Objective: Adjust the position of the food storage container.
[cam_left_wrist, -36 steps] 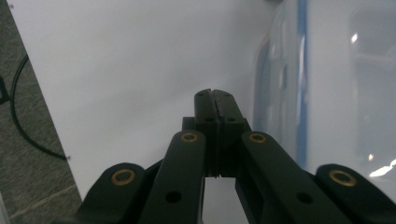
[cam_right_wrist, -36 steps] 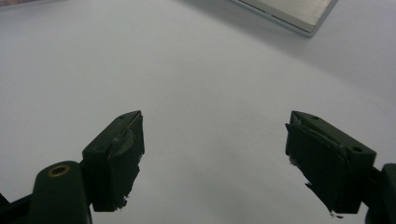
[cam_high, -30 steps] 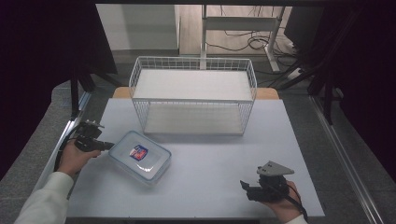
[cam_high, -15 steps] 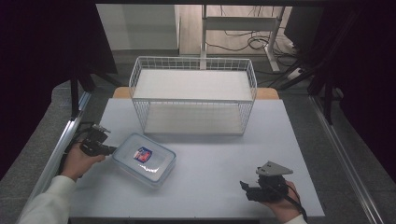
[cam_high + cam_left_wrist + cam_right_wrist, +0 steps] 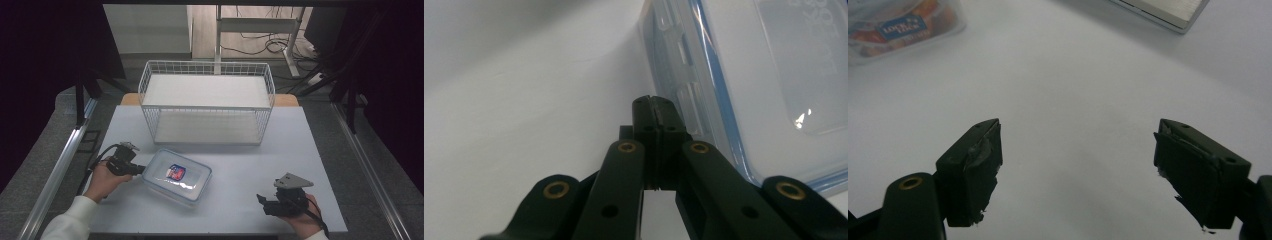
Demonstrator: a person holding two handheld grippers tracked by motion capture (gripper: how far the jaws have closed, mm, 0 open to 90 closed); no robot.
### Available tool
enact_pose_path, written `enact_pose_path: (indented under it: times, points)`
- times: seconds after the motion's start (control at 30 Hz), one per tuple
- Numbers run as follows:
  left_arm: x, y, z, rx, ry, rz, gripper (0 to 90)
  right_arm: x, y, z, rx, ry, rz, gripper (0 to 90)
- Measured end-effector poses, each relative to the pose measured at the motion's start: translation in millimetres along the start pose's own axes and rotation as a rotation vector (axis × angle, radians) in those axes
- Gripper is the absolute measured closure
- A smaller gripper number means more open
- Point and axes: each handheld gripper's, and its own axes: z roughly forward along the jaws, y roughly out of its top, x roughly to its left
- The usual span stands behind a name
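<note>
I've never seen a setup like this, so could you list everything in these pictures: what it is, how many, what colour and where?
Food container: one, clear with a blue-rimmed lid, near left of the table.
Wire basket: one, white, far middle of the table.
Table: one, pale grey.
Left gripper: one, black, jaws closed together, tips at the container's left edge.
Right gripper: one, black, jaws apart, over the bare near right of the table.
Hands: two, one holding each gripper.

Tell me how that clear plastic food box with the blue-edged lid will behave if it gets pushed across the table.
The food box looks like rigid plastic, so it should probably keep its shape. It sits low and flat on the smooth table, so it likely slides rather than tips. A push from the left tool, at one end, may also turn it.
</note>
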Motion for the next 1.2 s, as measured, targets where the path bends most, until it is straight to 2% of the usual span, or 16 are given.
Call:
enact_pose_path:
  times: [0.23, 0.27, 0.33, 0.37, 0.47, 0.53, 0.6, 0.77, 0.93, 1.07, 1.13, 1.2]
  points:
    - [-11.9, 3.2, 4.5, -0.001, -0.018, 0.016, 89.7, 0.0, 0.0, 0.4, 0.002, 0.002, -0.001, 19.6]
    - [-14.6, 4.1, 6.5, -0.005, -0.040, 0.009, 89.7, 0.0, 0.1, 0.5, 0.002, 0.002, -0.001, 19.6]
    - [-15.7, 4.5, 7.2, -0.005, -0.049, 0.008, 89.7, 0.2, 0.0, 0.9, 0.002, 0.002, 0.000, 19.7]
    - [-19.0, 5.7, 10.0, -0.016, -0.068, 0.001, 89.7, 0.2, 0.0, 1.0, 0.002, 0.002, 0.000, 19.7]
    - [-22.0, 7.3, 12.7, -0.023, -0.082, -0.005, 89.7, 0.4, -0.1, 1.3, 0.003, 0.001, 0.000, 19.7]
    - [-31.5, 13.3, 16.7, -0.014, -0.072, 0.021, 89.7, 0.3, 0.0, 1.4, 0.006, 0.002, 0.001, 19.6]
    - [-34.2, 14.8, 18.0, -0.014, -0.074, 0.025, 89.7, 0.2, 0.0, 1.6, 0.007, 0.002, 0.001, 19.6]
    - [-54.6, 26.1, 28.4, -0.012, -0.093, 0.066, 89.6, -0.3, -0.3, 1.3, 0.007, 0.003, 0.002, 19.6]
    - [-60.3, 29.6, 32.4, -0.017, -0.103, 0.068, 89.6, -0.5, -0.4, 0.9, 0.004, 0.003, 0.002, 19.6]
    - [-59.8, 28.3, 31.6, -0.026, -0.106, 0.071, 89.6, -0.6, -0.4, 0.8, 0.003, 0.006, 0.002, 19.6]
    - [-60.3, 25.6, 26.9, -0.052, -0.080, 0.083, 89.5, 0.1, -0.2, 0.4, -0.001, 0.011, 0.001, 19.6]
    - [-59.9, 24.0, 24.2, -0.063, -0.078, 0.084, 89.5, 0.9, 0.0, -0.1, -0.008, 0.013, -0.002, 19.6]
